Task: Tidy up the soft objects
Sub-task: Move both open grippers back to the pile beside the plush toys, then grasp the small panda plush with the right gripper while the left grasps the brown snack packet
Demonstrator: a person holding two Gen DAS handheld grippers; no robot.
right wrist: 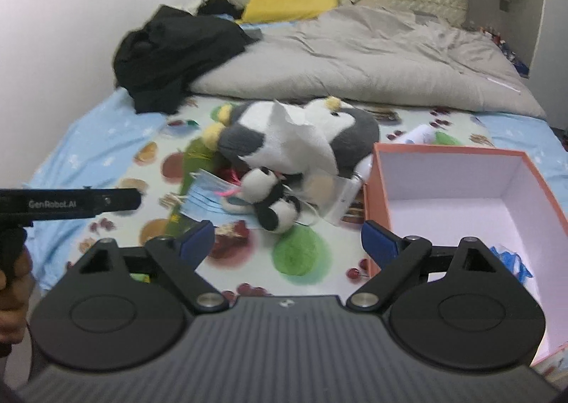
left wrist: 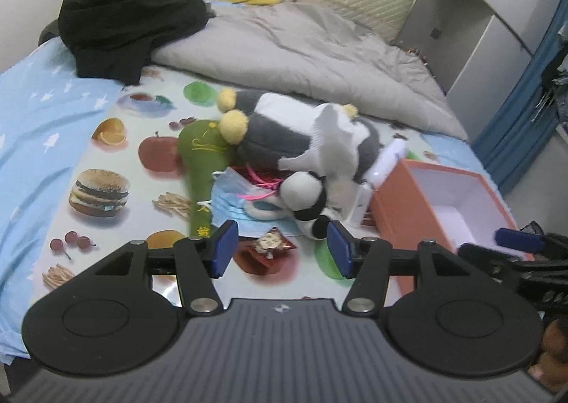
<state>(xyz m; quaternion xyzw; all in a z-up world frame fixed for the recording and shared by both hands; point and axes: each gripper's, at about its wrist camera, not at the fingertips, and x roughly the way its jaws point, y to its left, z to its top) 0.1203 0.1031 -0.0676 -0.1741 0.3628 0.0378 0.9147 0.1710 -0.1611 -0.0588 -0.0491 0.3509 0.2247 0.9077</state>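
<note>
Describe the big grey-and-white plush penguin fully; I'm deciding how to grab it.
The big grey-and-white plush penguin lies on its side on the fruit-print sheet, yellow feet pointing left, head to the right. It looks soft and fuzzy. A white tissue drapes over its belly. The small black-and-white plush panda leans against its front. No gripper touches it.

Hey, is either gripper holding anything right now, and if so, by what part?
Nothing is held. The left gripper and the right gripper both stand open above the bed, short of the small panda plush.
</note>
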